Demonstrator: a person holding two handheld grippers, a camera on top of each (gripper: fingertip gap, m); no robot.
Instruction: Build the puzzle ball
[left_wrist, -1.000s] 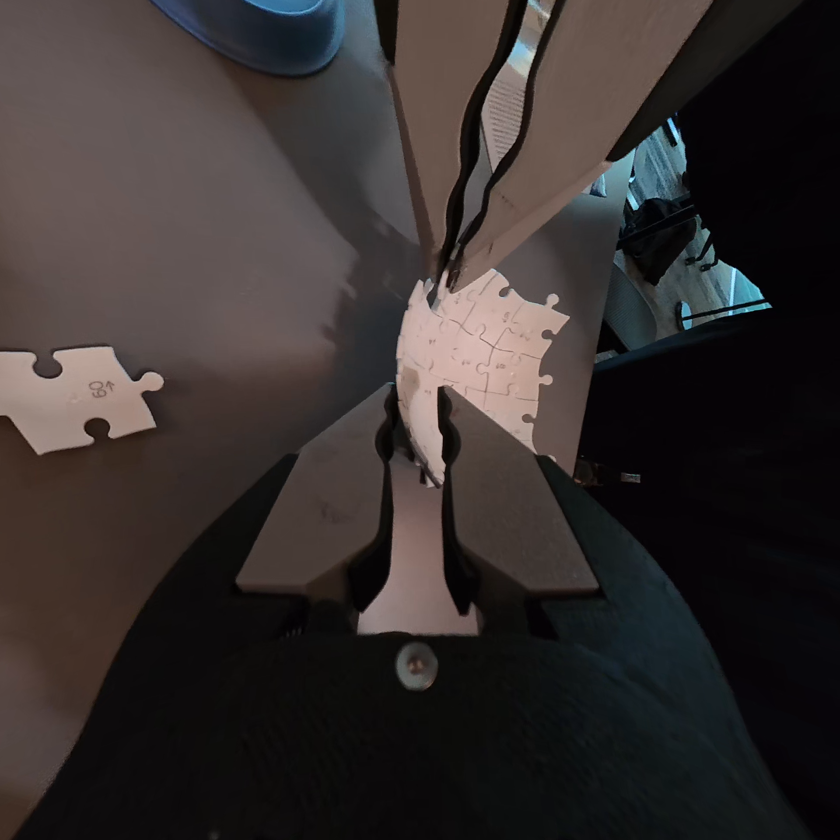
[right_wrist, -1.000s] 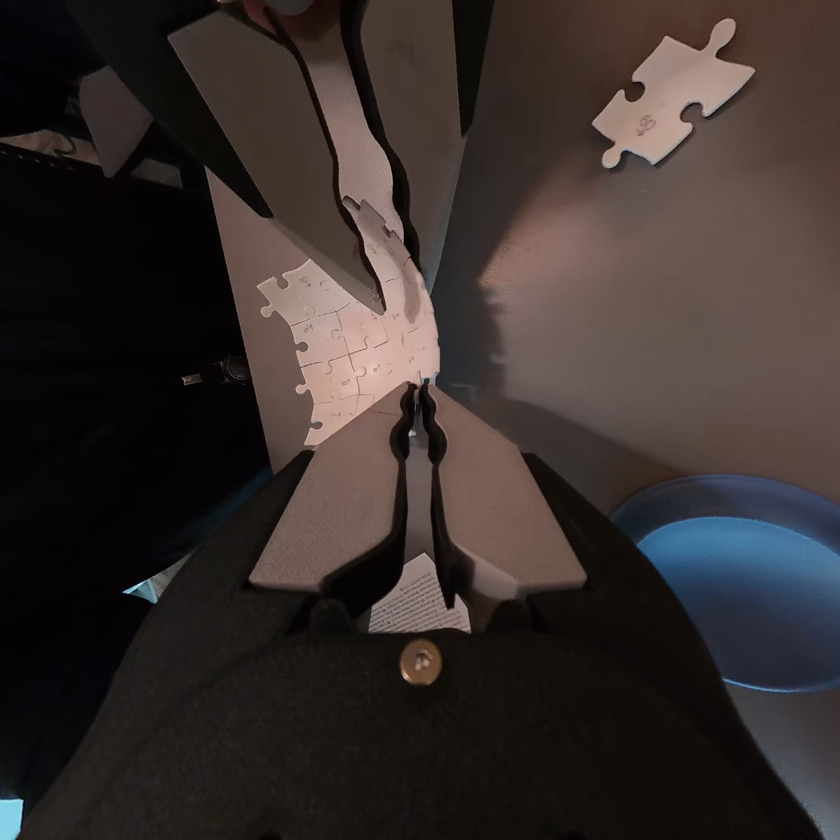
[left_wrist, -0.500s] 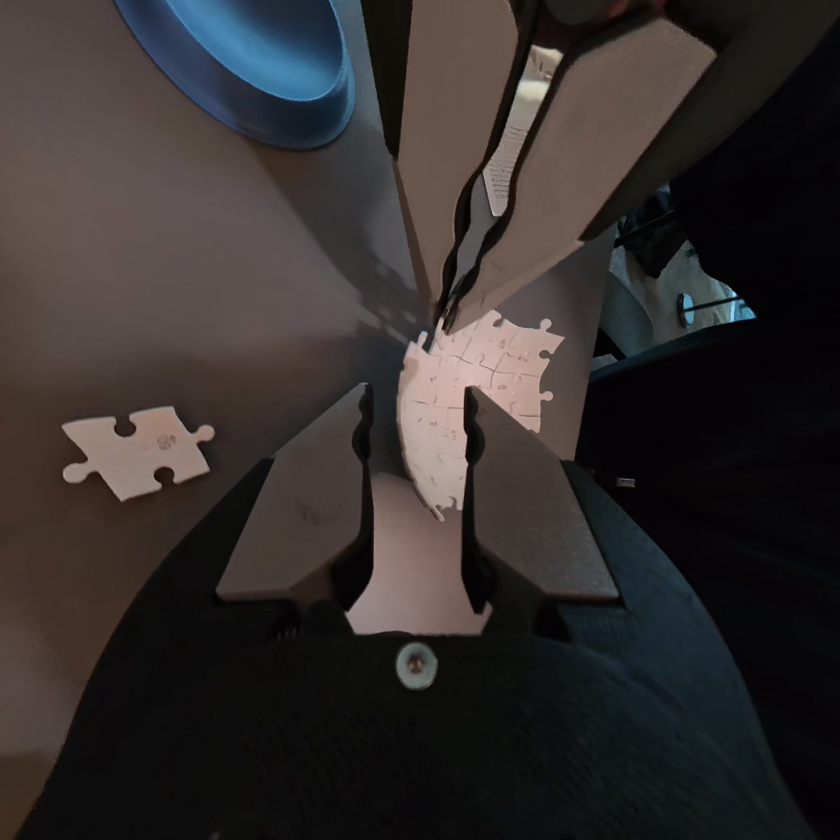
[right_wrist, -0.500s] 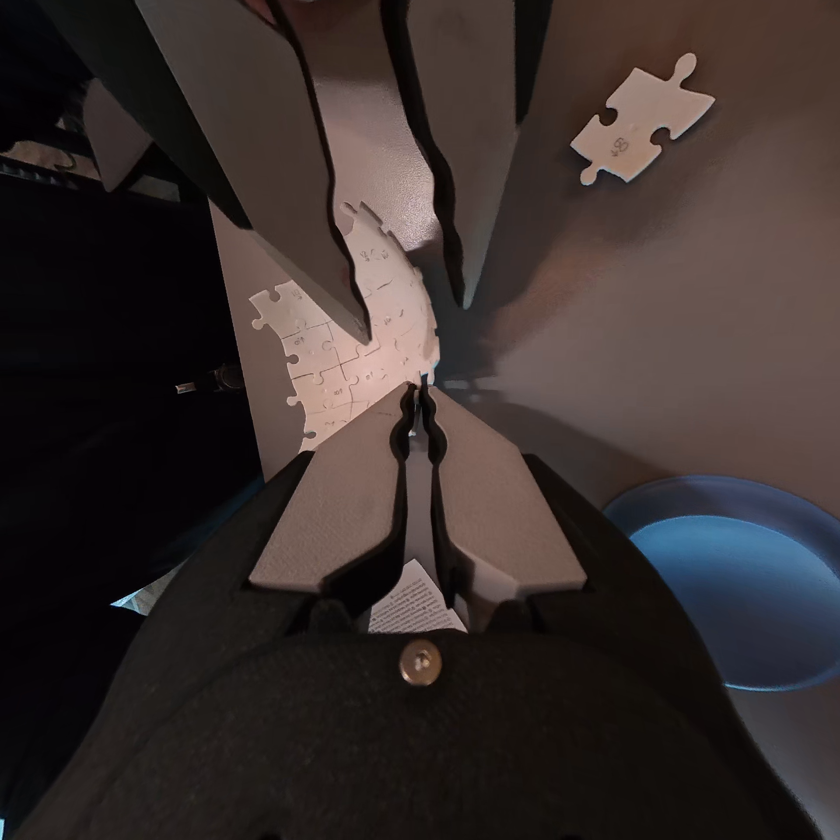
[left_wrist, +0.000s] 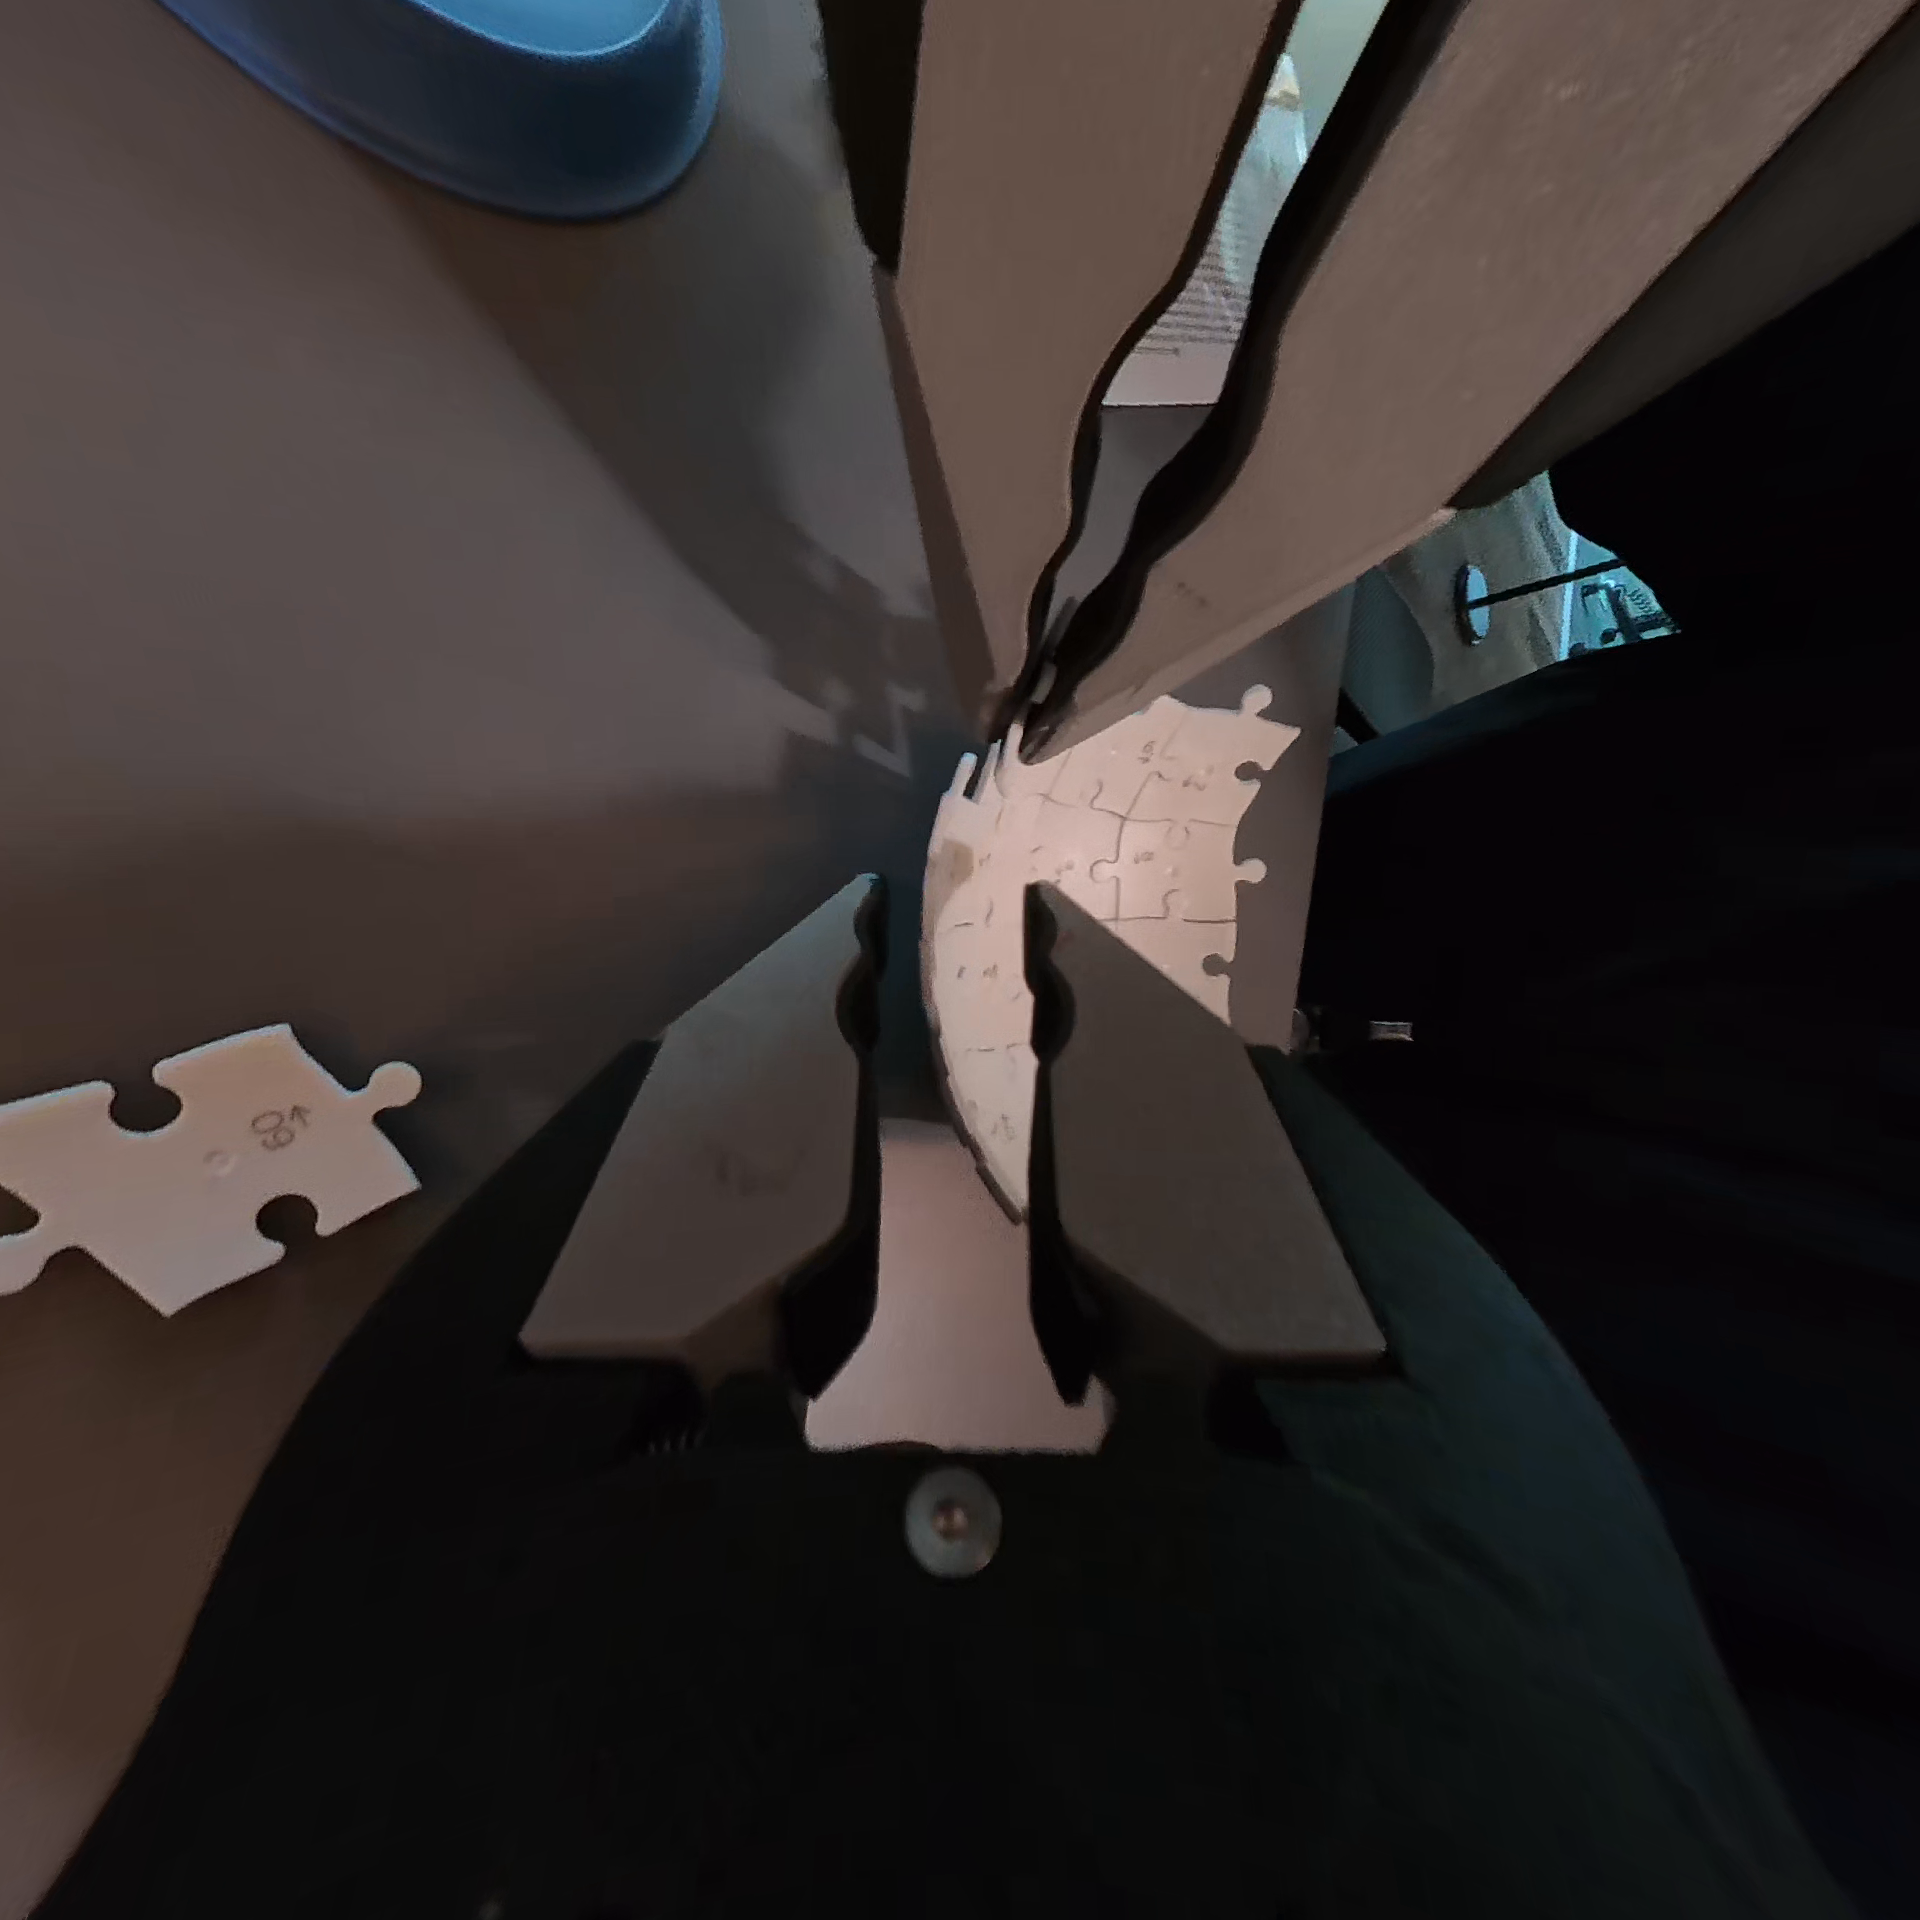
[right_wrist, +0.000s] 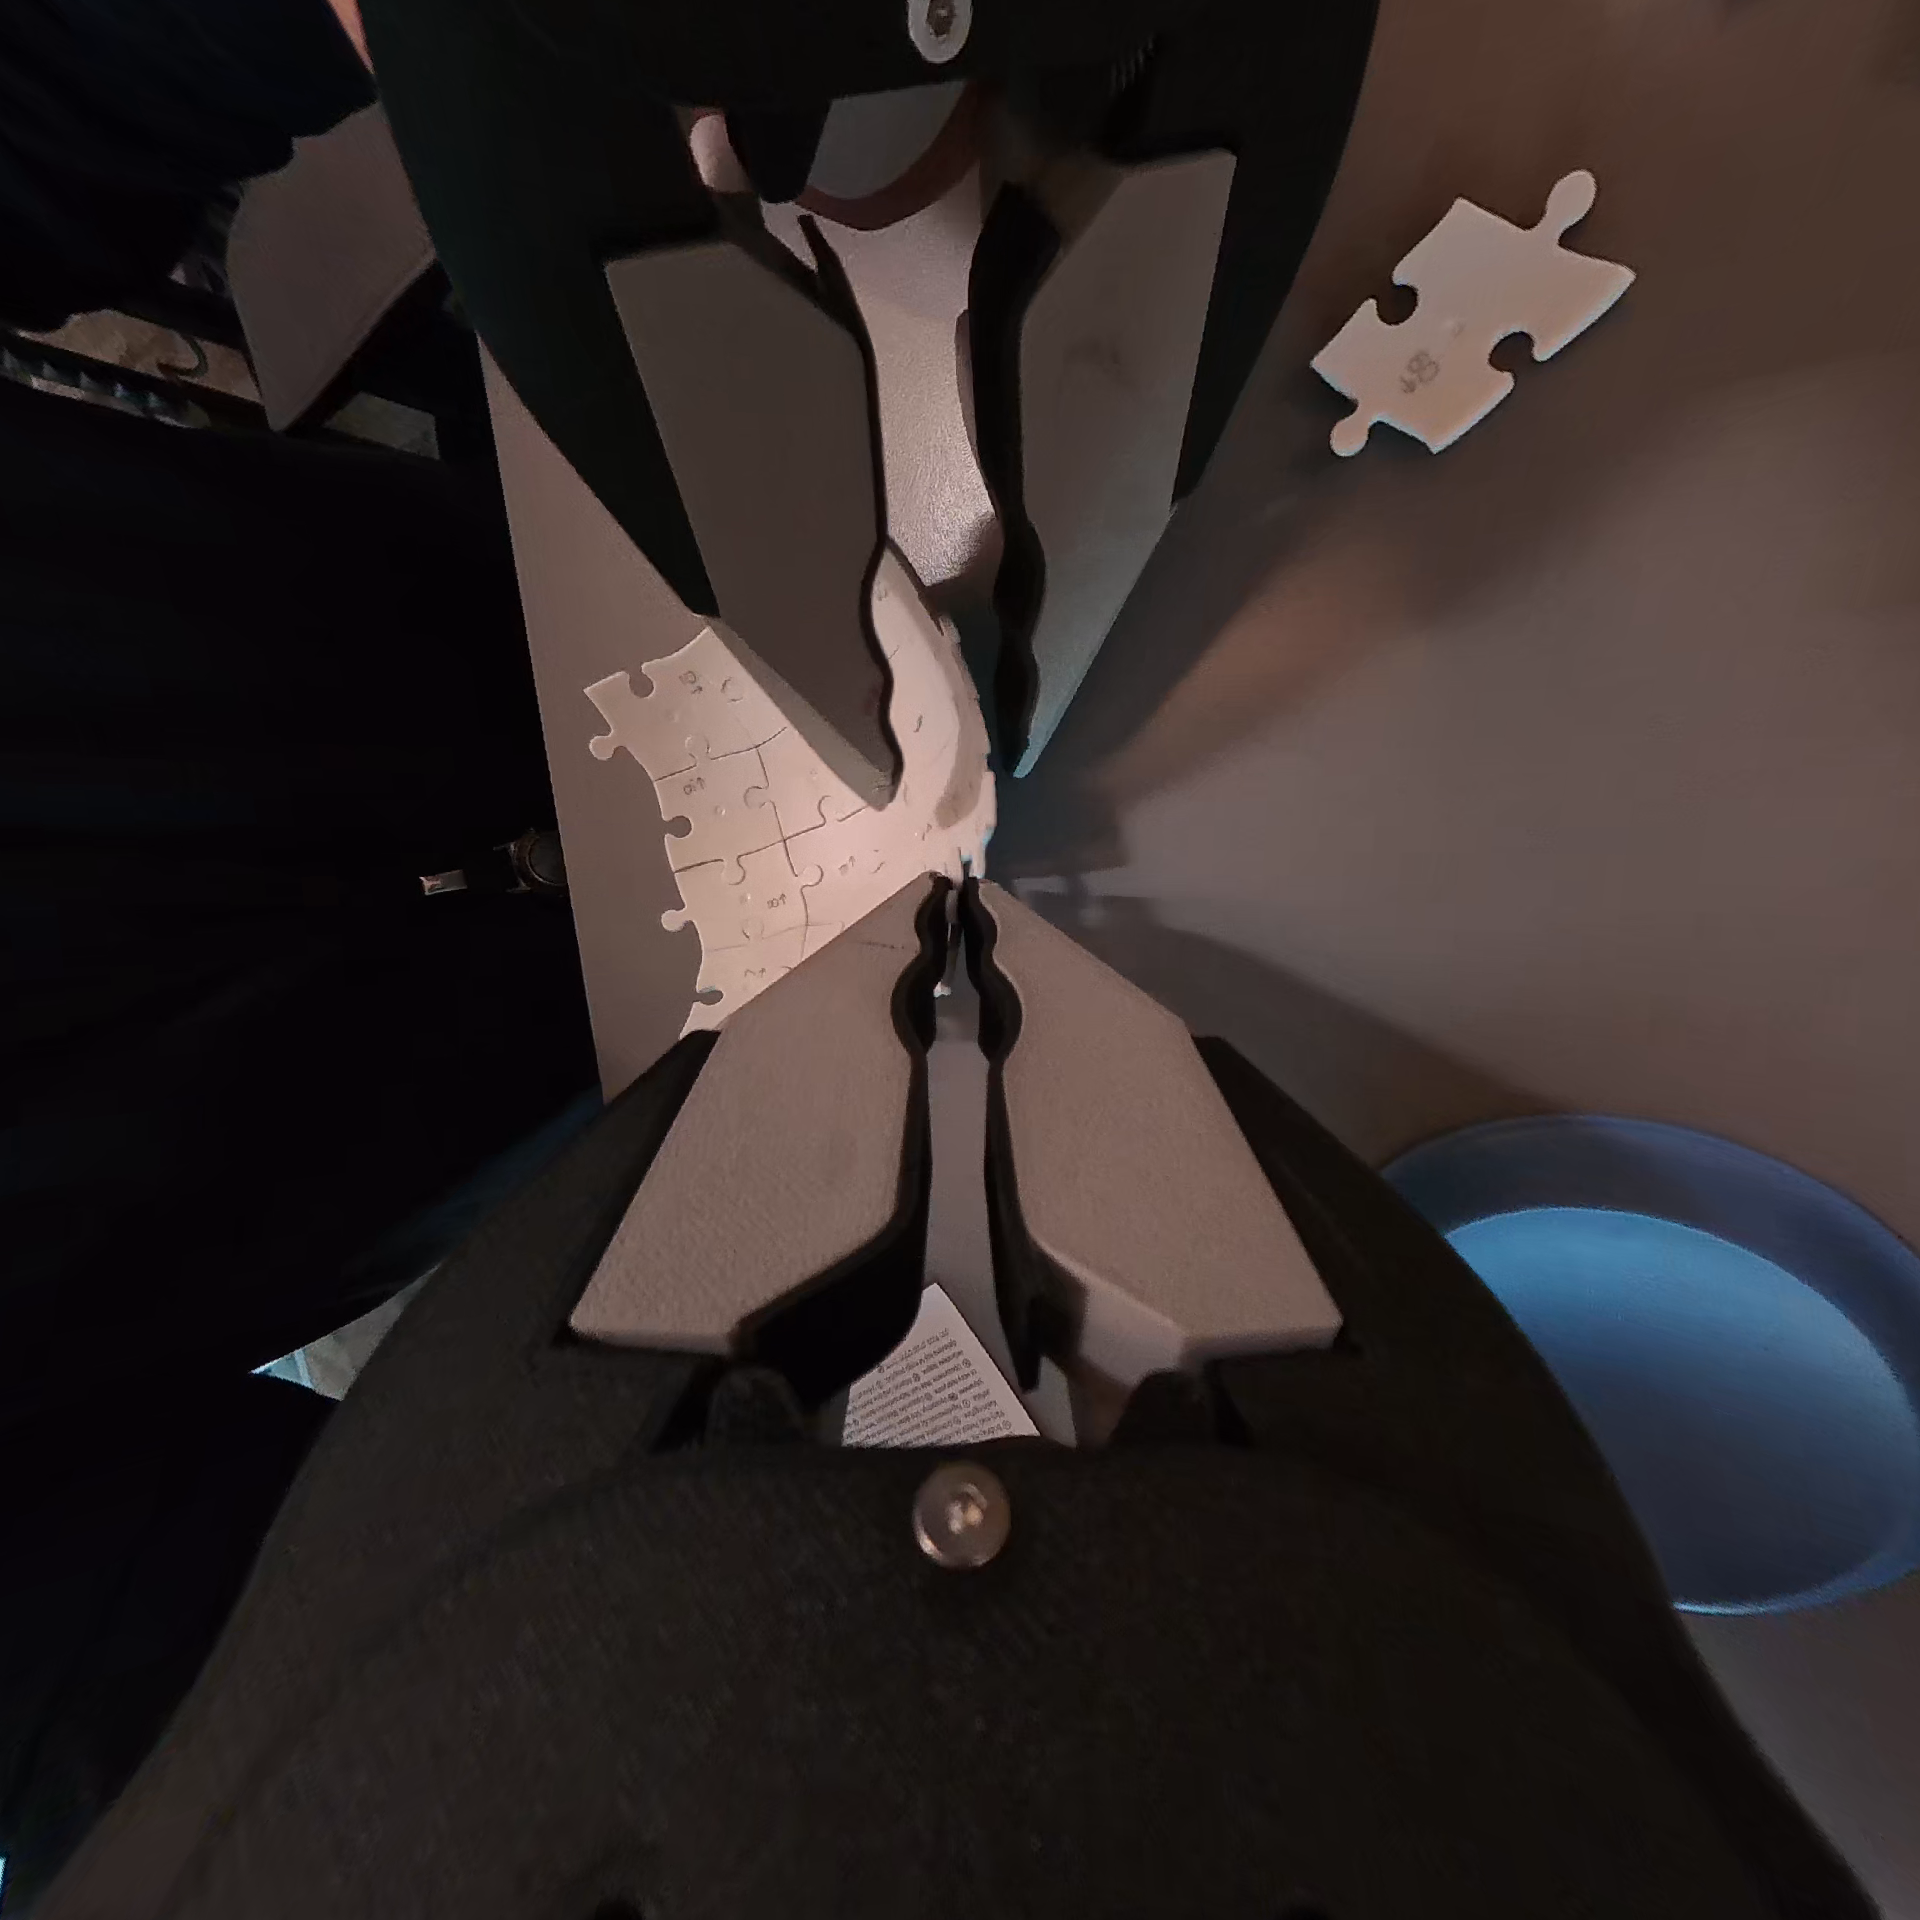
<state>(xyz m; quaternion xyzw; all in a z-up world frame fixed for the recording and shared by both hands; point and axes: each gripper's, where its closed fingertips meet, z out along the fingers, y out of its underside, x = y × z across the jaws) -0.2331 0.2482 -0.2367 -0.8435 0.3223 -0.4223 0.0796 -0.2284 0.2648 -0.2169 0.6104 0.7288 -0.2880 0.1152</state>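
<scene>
I'm pinching the curved puzzle shell (right_wrist: 769, 821) at its rim with my right gripper (right_wrist: 954, 883), left gripper (left_wrist: 951, 894) straddling it with jaws narrowly parted; it looks light and liable to pop apart.

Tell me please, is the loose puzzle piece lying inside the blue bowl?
No, the loose puzzle piece lies flat on the table, well apart from the blue bowl.

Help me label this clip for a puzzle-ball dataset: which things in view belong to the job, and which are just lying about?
Part of the job:
- curved puzzle section, pinched at its edge by the right gripper
- left gripper, open around the section
- loose puzzle piece on the table

Lying about:
- blue dish
- printed paper sheet
</scene>
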